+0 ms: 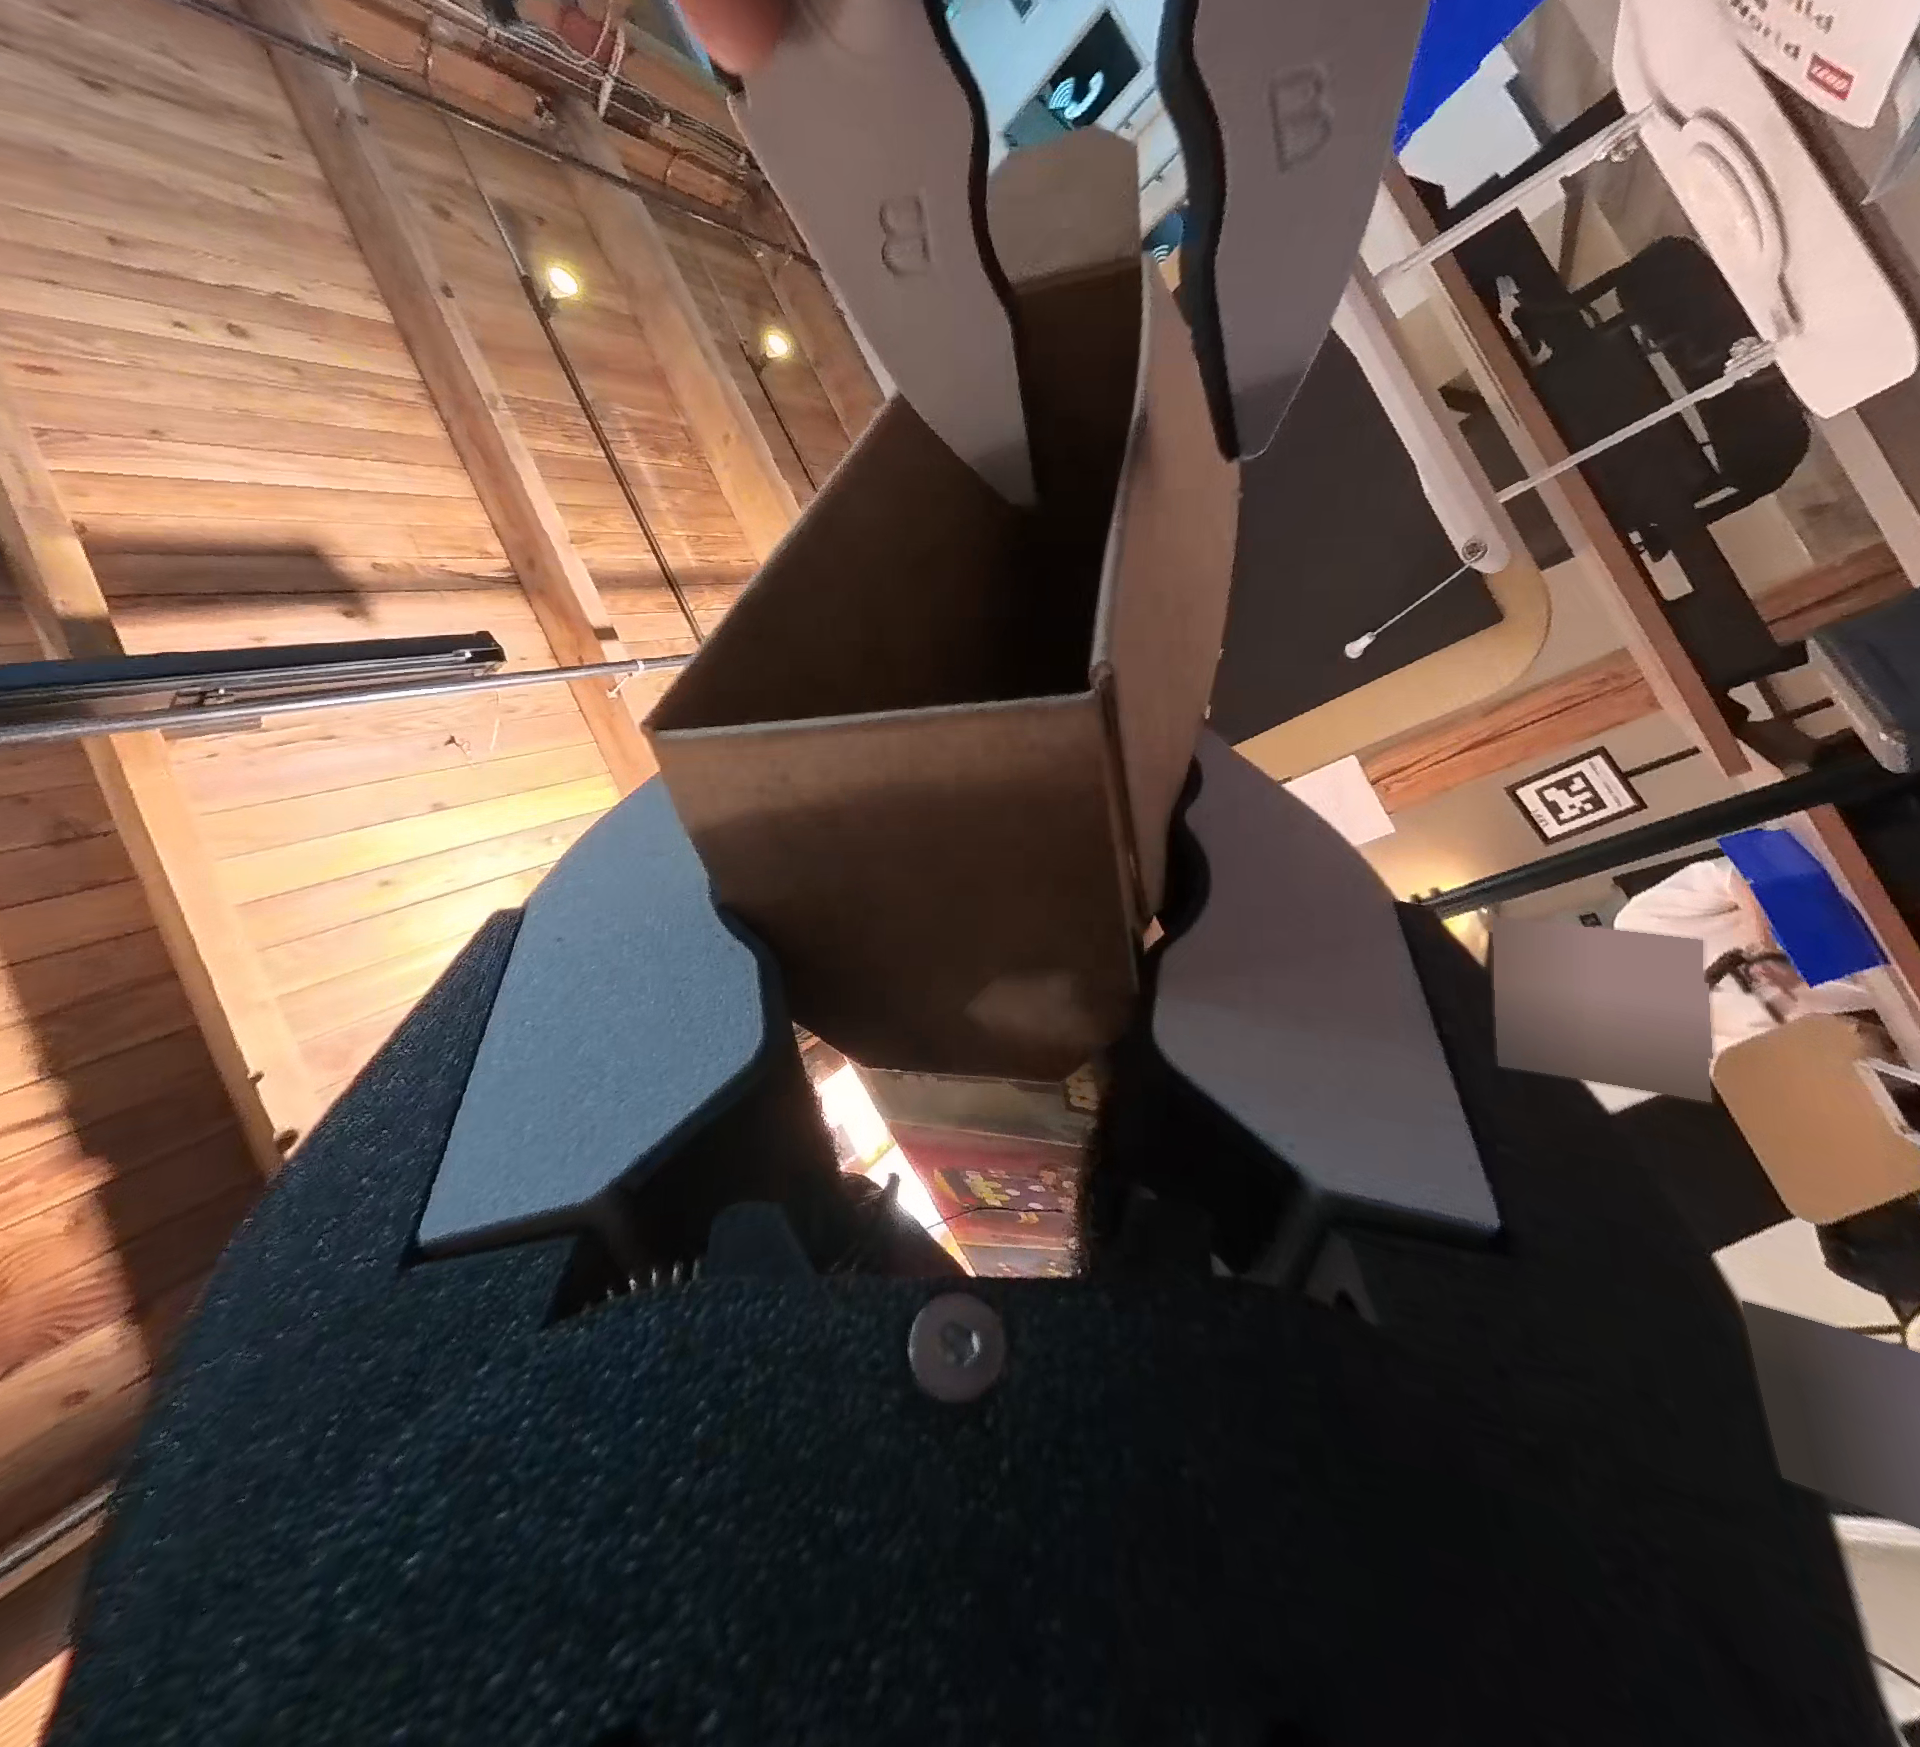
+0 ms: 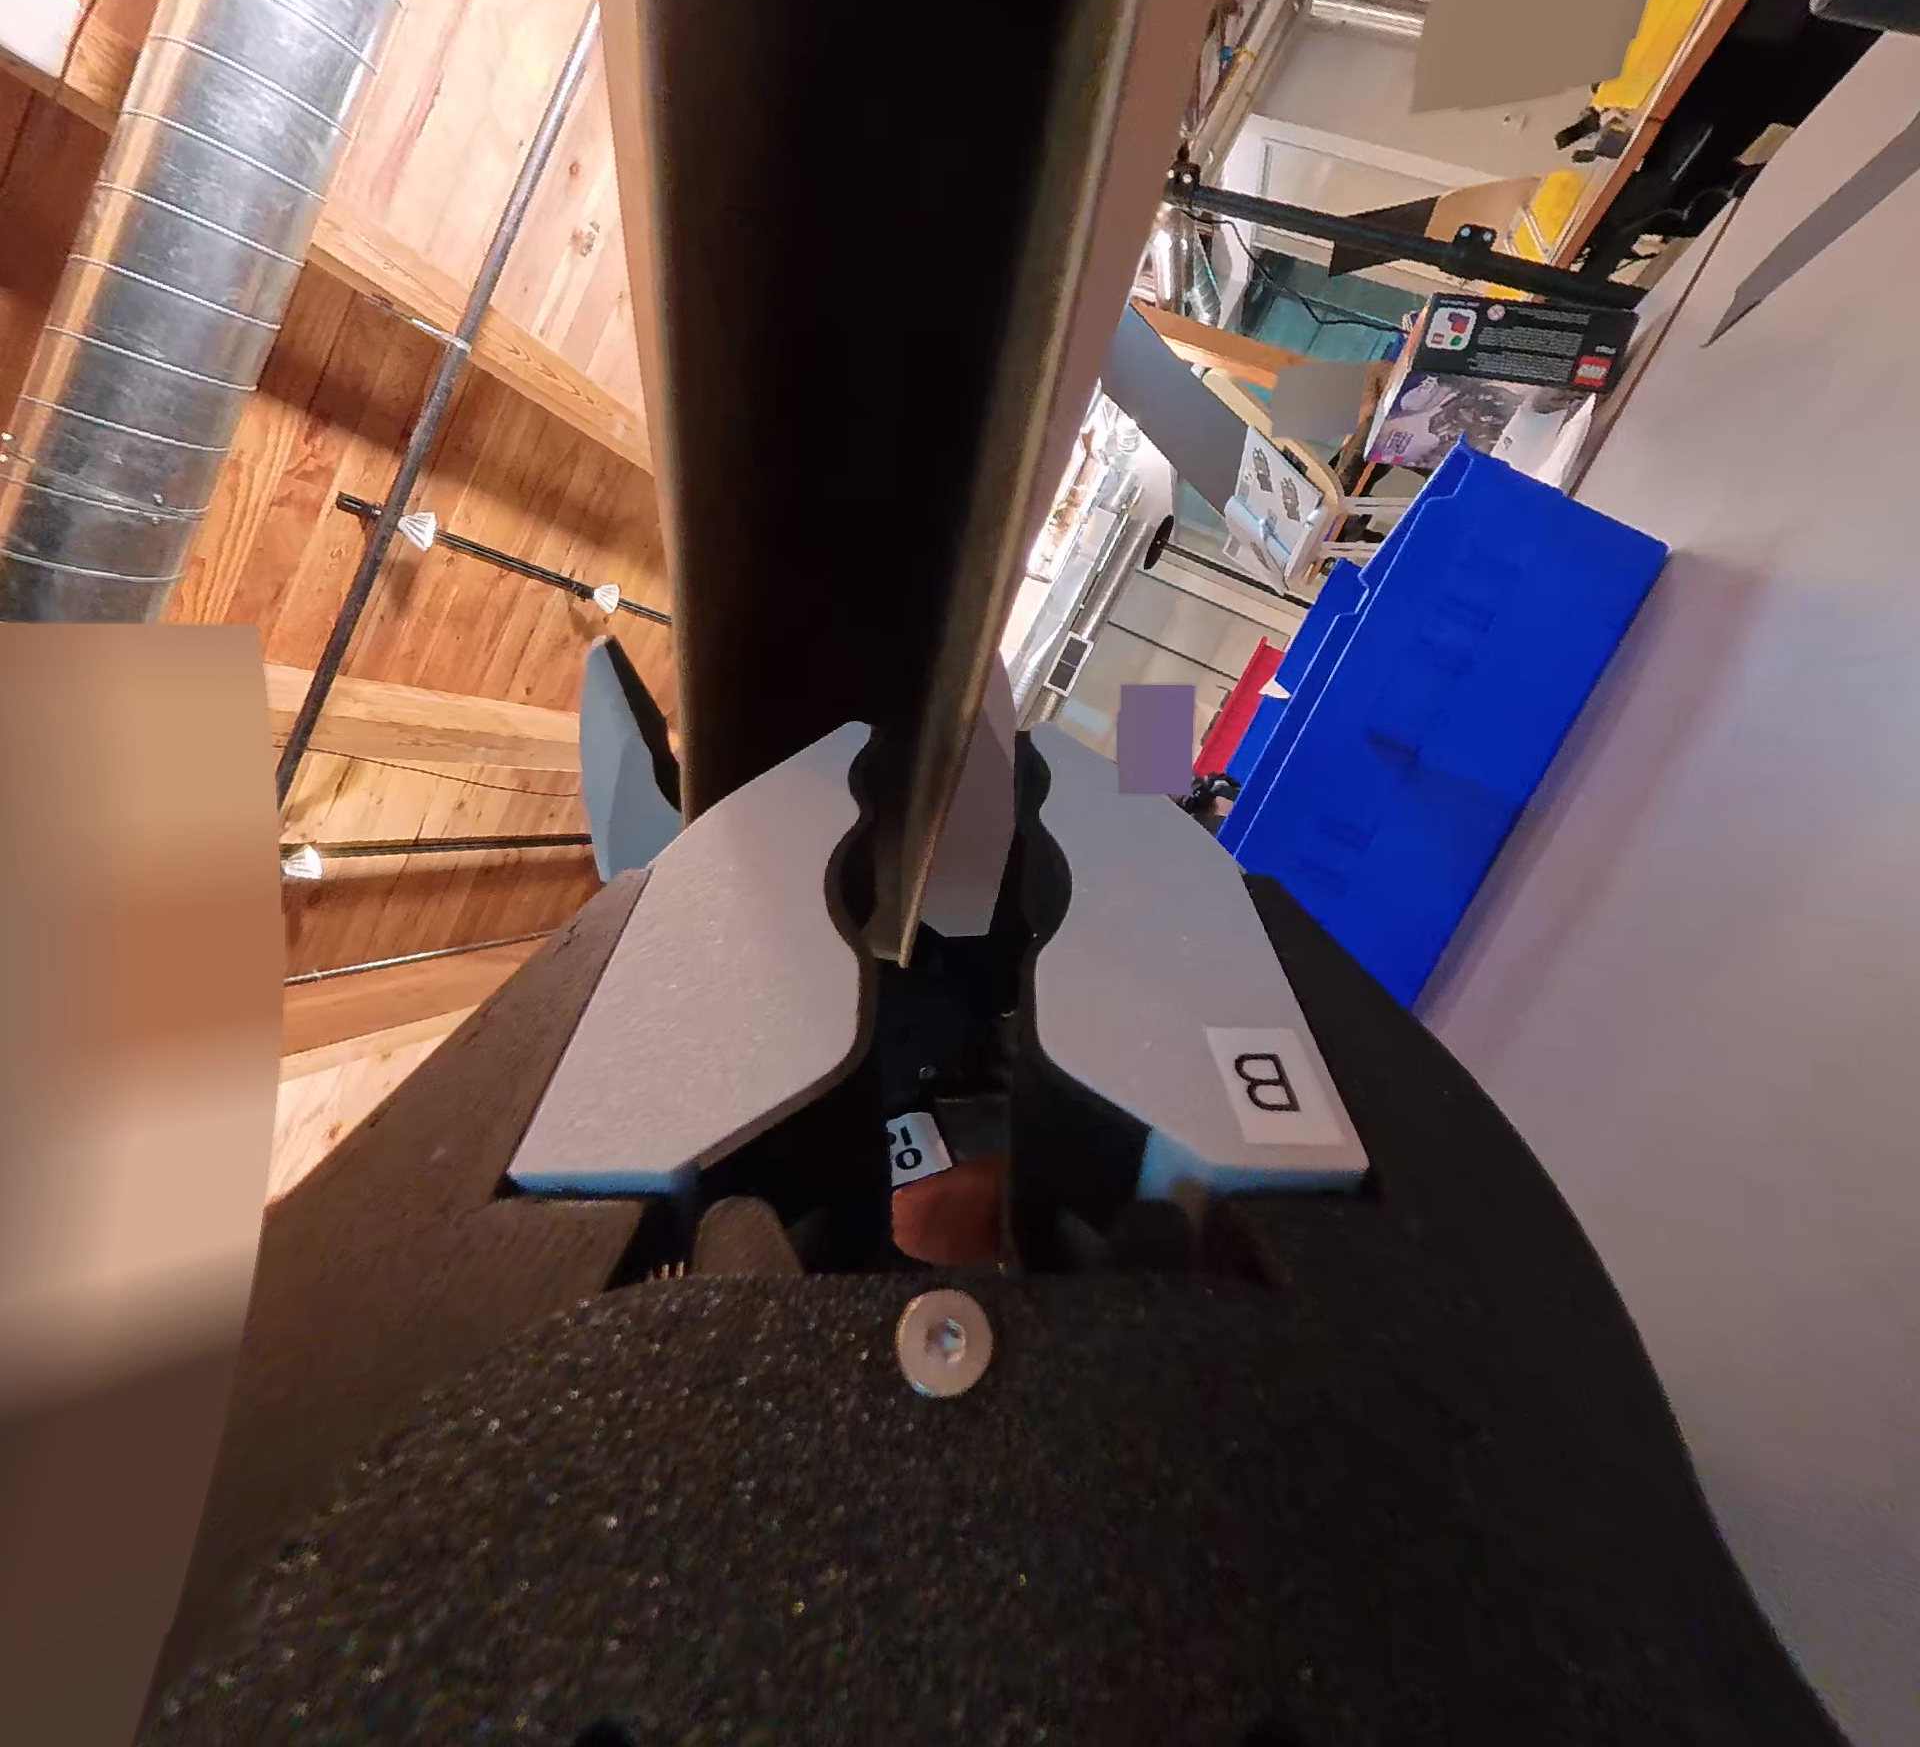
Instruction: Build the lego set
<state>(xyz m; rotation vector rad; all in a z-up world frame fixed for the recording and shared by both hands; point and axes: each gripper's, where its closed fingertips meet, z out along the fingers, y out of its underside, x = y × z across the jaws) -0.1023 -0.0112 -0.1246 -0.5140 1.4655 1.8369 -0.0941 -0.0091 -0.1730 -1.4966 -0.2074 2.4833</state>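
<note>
Nearest your left gripper [image 1: 940, 908], an open brown cardboard box [image 1: 894, 866] sits between the two grey fingers [image 1: 623, 1022], which stand wide and clamp it across its width; the right-hand wall runs down against the right pad, and the box's open mouth faces away from the camera. At the far end, your right gripper [image 1: 1127, 471] straddles that same side wall: one finger reaches inside the box, the other lies outside it.

From your right wrist view, the wall's edge [image 2: 935, 824] sits between the narrowed fingers [image 2: 727, 970], touching the left pad, but a gap shows on the right side, so the pinch does not look complete.

Risks from here:
- With only one pad bearing, the thin wall could slide out of the right gripper.
- Squeezing hard could crease or buckle the cardboard.
- Pulling the two grippers apart or twisting them could rack the box, since both hold it.

Beyond lie a wooden plank wall [image 1: 260, 347], a silver duct [image 2: 208, 191] and blue bins [image 2: 1455, 741].
</note>
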